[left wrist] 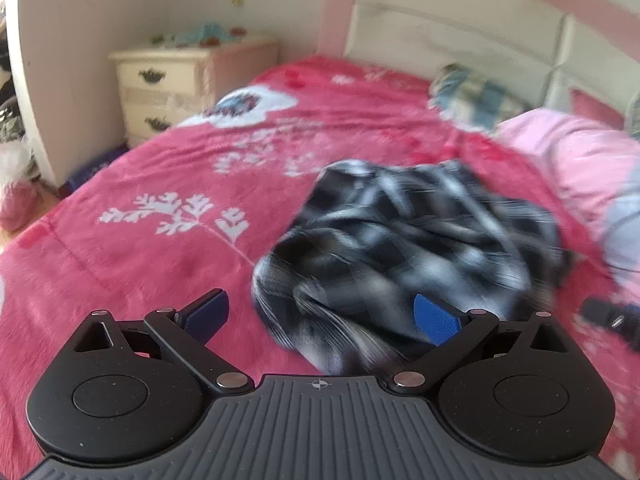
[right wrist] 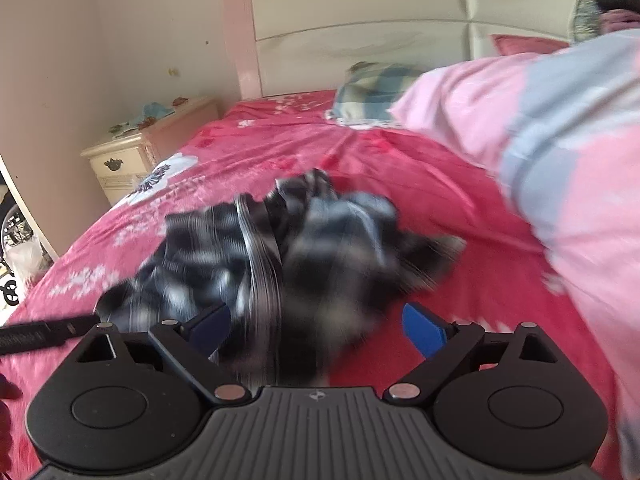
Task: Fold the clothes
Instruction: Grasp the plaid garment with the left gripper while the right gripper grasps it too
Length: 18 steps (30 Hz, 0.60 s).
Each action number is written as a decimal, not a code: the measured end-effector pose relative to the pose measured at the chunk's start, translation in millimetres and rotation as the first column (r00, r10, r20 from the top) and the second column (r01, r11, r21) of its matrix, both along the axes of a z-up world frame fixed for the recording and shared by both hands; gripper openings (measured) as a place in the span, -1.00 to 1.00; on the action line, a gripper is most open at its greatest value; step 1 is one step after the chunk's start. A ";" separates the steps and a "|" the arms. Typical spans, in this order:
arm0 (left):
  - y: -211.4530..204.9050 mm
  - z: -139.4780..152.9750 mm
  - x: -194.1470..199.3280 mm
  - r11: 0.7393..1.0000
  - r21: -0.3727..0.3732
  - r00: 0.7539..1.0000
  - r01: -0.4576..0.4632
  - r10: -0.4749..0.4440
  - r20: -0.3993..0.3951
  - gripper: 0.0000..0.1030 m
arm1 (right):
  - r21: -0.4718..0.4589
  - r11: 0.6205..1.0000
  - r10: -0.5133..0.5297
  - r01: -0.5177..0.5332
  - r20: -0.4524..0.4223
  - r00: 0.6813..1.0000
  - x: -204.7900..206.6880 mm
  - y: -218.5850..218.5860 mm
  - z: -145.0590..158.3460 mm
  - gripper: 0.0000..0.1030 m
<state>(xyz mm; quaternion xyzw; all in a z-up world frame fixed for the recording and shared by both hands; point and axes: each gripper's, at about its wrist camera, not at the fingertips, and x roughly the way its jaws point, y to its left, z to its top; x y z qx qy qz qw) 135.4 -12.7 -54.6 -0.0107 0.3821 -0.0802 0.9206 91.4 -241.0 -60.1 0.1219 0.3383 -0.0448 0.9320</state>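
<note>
You have the red bedspread (left wrist: 120, 248) under both jaws, and the plaid garment (left wrist: 408, 248) is a crumpled heap just ahead of them, with no fold started. Your left gripper (left wrist: 320, 316) and right gripper (right wrist: 316, 326) are both spread wide, gripping nothing. All the folding remains.

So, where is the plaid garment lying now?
The crumpled black-and-white plaid garment lies on the red floral bedspread, just ahead of both open grippers. The pink quilt is at its right and the cream nightstand far left.
</note>
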 end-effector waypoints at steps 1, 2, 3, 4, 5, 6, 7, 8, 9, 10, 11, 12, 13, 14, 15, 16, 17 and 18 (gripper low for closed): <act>-1.1 -6.1 11.6 1.000 0.011 1.000 0.000 0.001 -0.018 0.86 | 0.008 1.000 0.020 -0.020 -0.004 1.000 14.5 2.1 -2.3 0.80; -2.0 -11.6 22.3 1.000 0.021 0.999 0.000 0.001 -0.039 0.85 | 0.013 0.999 0.044 -0.044 -0.008 0.999 28.6 6.0 -5.1 0.76; -2.4 -17.2 31.2 1.000 0.024 0.998 -0.004 0.005 -0.063 0.83 | 0.017 0.998 0.068 -0.068 -0.011 0.998 42.8 9.8 -7.8 0.74; -2.7 -22.6 39.3 1.000 0.025 0.996 -0.007 0.009 -0.085 0.71 | 0.014 0.996 0.090 -0.090 -0.021 0.996 56.1 14.8 -11.9 0.73; -2.7 -27.7 45.0 1.000 0.015 0.995 -0.006 0.008 -0.096 0.62 | 0.003 0.994 0.110 -0.110 -0.038 0.993 68.5 21.0 -17.5 0.69; -2.6 -32.6 49.4 1.000 0.001 0.994 -0.004 0.004 -0.106 0.48 | -0.008 0.992 0.123 -0.124 -0.064 0.990 79.8 26.8 -24.8 0.60; -2.6 -37.6 52.5 1.000 -0.010 0.993 -0.006 0.005 -0.118 0.42 | -0.019 0.991 0.130 -0.132 -0.100 0.987 89.8 32.3 -34.0 0.55; -2.7 -42.6 54.8 1.000 -0.021 0.992 -0.010 0.007 -0.128 0.36 | -0.041 0.989 0.134 -0.140 -0.128 0.983 97.1 37.9 -41.7 0.40; -2.5 -47.7 56.6 0.999 -0.032 0.991 -0.012 0.007 -0.136 0.10 | -0.064 0.987 0.139 -0.149 -0.138 0.981 98.0 42.3 -44.7 0.11; -2.1 -53.1 57.0 0.999 -0.045 0.989 -0.010 0.004 -0.145 -0.15 | -0.072 0.985 0.147 -0.157 -0.135 0.980 95.3 45.0 -44.0 -0.06; -2.1 -57.3 55.3 0.999 -0.054 0.987 -0.007 -0.002 -0.159 -0.30 | -0.079 0.983 0.155 -0.166 -0.132 0.979 92.5 47.8 -43.4 -0.44; -2.5 -58.5 52.1 0.999 -0.051 0.986 0.002 -0.011 -0.165 -0.57 | -0.073 0.982 0.167 -0.177 -0.125 0.978 87.9 48.6 -40.7 -0.69; -2.9 -56.7 47.3 0.999 -0.051 0.987 0.019 -0.026 -0.160 -0.76 | -0.052 0.981 0.181 -0.188 -0.112 0.977 79.9 47.4 -34.8 -0.71; -1.3 -53.0 40.4 0.997 -0.066 0.987 0.029 -0.039 -0.153 -0.81 | -0.034 0.980 0.193 -0.197 -0.097 0.976 70.1 46.2 -27.8 -0.73; 0.8 -48.9 32.6 0.996 -0.084 0.988 0.038 -0.050 -0.145 -0.85 | -0.020 0.978 0.205 -0.207 -0.084 0.975 59.7 44.6 -20.9 -0.73; 4.3 -43.4 22.2 0.993 -0.108 0.989 0.041 -0.056 -0.138 -0.86 | -0.010 0.976 0.217 -0.218 -0.072 0.974 48.4 42.5 -14.0 -0.74; 8.2 -38.3 11.8 0.991 -0.129 0.990 0.044 -0.061 -0.129 -0.87 | 0.003 0.974 0.228 -0.229 -0.059 0.972 35.9 39.9 -7.0 -0.75; 13.3 -33.3 0.3 0.988 -0.144 0.991 0.051 -0.068 -0.116 -0.87 | 0.018 0.971 0.240 -0.240 -0.043 0.970 20.6 36.6 -0.2 -0.75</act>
